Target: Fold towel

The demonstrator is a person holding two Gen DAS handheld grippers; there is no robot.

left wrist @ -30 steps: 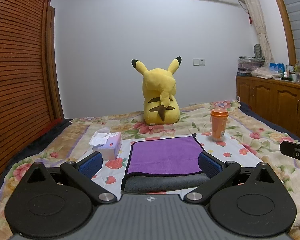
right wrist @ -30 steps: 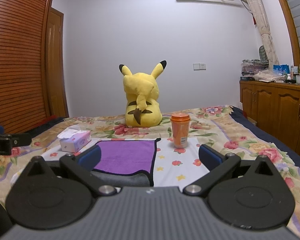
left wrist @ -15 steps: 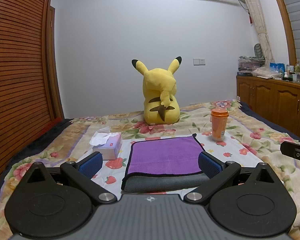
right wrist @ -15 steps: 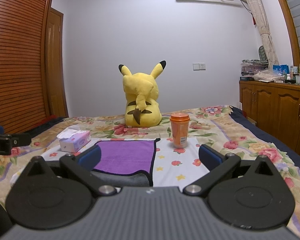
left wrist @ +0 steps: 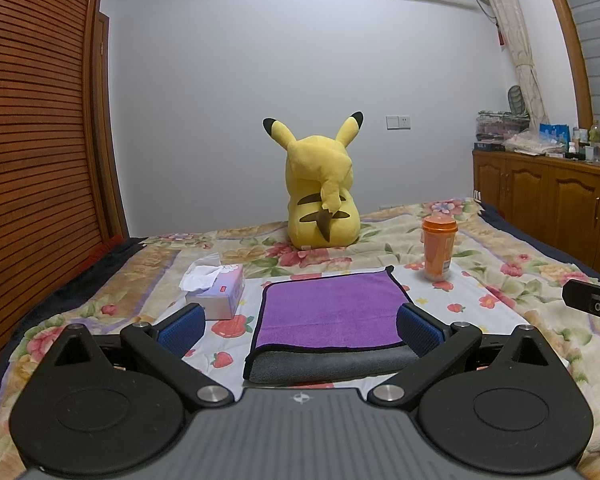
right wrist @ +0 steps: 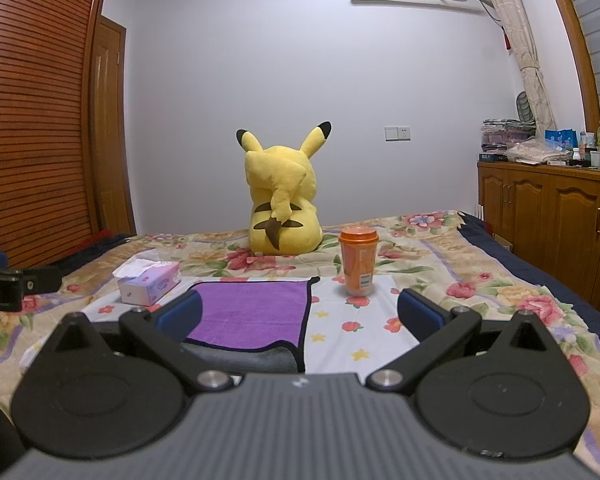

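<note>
A purple towel (left wrist: 332, 312) with a dark border and a grey underside lies folded flat on the bed, straight ahead of my left gripper (left wrist: 300, 326). That gripper is open and empty, its blue pads either side of the towel's near edge and above it. In the right wrist view the towel (right wrist: 248, 314) lies left of centre. My right gripper (right wrist: 300, 316) is open and empty, its left pad over the towel's right part. Part of the right gripper (left wrist: 592, 304) shows at the left view's right edge.
A tissue box (left wrist: 218, 292) sits left of the towel and an orange cup (left wrist: 438, 248) to its right. A yellow plush toy (left wrist: 322, 196) sits behind. The flowered bed cover (right wrist: 440, 264) spreads all around. Wooden cabinets (right wrist: 552, 224) stand on the right.
</note>
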